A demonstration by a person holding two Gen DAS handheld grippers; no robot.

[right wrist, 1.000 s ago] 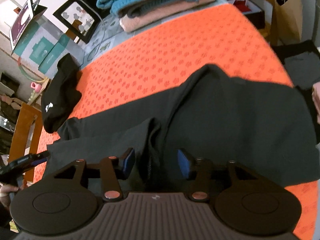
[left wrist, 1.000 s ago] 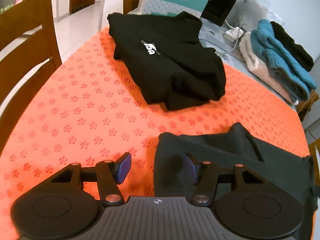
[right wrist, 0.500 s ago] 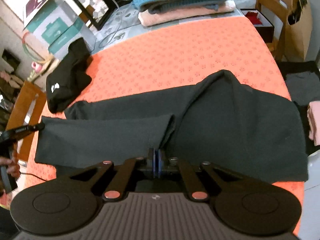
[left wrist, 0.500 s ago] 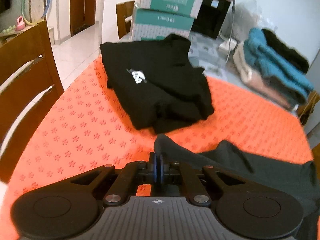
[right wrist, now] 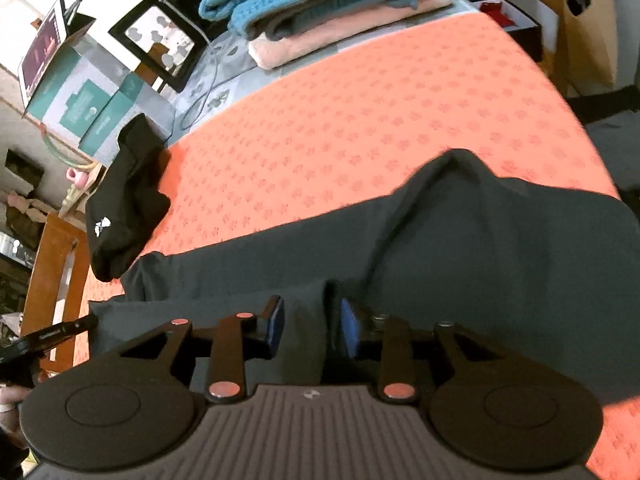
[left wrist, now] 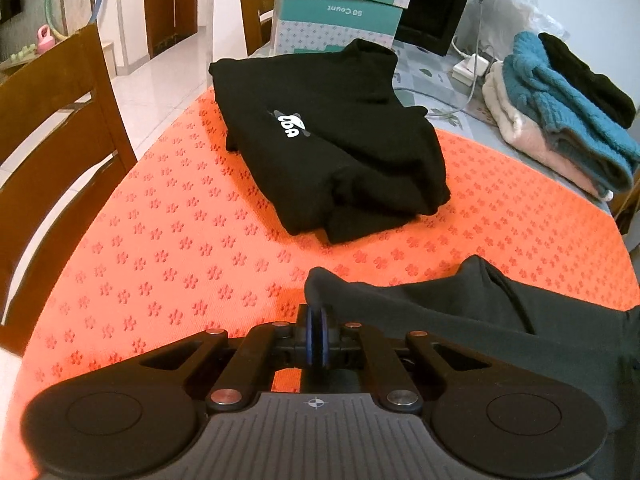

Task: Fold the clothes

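A dark grey garment point(right wrist: 480, 248) lies spread across the orange flower-print mat point(right wrist: 360, 120), with one long part folded along its near side. In the left wrist view my left gripper point(left wrist: 316, 336) is shut on the left end of the dark grey garment point(left wrist: 500, 320), and the cloth's corner pokes up just behind the pads. The right wrist view shows the left gripper point(right wrist: 60, 330) at that same end. My right gripper point(right wrist: 312, 328) sits over the folded edge. Its jaws are opening, and a ridge of cloth lies loose between the pads.
A folded black garment point(left wrist: 332, 140) with a white logo lies at the mat's far left. Stacked teal, pink and black knitwear point(left wrist: 560, 120) sits far right. Teal boxes point(left wrist: 340, 12), a black frame point(right wrist: 160, 40) and a cable stand behind. A wooden chair point(left wrist: 52, 128) is at the left.
Both grippers went from open to shut on the grey garment. The left one stays shut on its end. The right one has opened again and shifted a little along the fold.
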